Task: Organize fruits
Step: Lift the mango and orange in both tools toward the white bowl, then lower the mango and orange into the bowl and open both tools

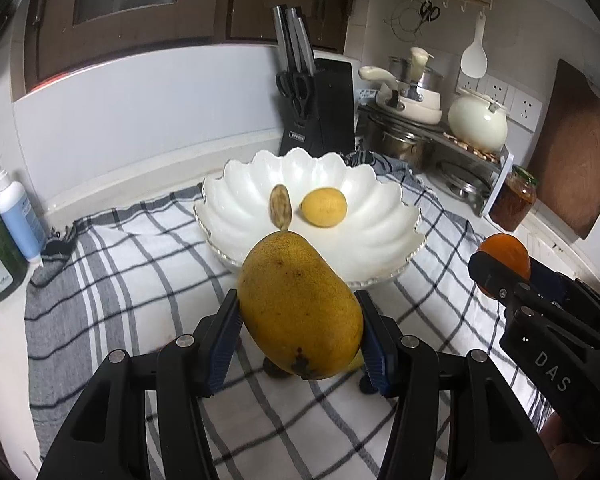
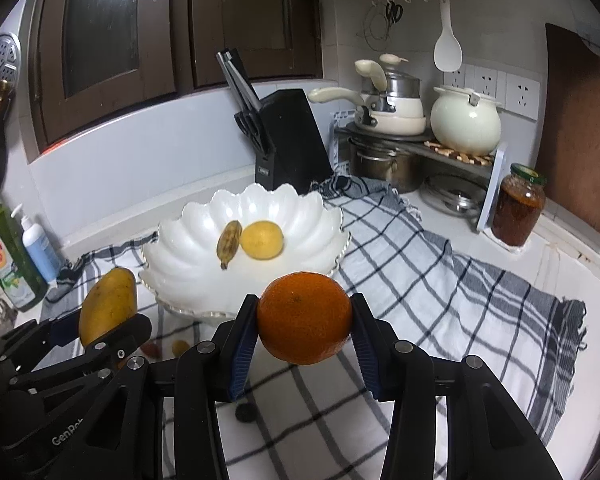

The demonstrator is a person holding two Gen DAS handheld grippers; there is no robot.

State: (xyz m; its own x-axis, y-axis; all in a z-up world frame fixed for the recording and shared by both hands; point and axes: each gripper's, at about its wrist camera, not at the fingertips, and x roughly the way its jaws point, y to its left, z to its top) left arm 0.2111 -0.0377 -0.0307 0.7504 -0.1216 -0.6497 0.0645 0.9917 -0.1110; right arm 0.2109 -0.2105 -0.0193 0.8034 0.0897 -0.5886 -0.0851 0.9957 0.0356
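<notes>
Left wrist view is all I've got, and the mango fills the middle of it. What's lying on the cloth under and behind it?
Observer: From the right wrist view, a small red fruit and a small yellow fruit lie on the checked cloth, near the front of the white bowl.
Operator: The orange is half hidden by the right gripper for me. Is it gripped squarely?
Observer: Yes. The right gripper is shut on the orange, one pad on each side, near its widest part.
Operator: Anything past the cloth's left end?
Observer: A green dish-soap bottle stands there in full, beside the pump bottle.
</notes>
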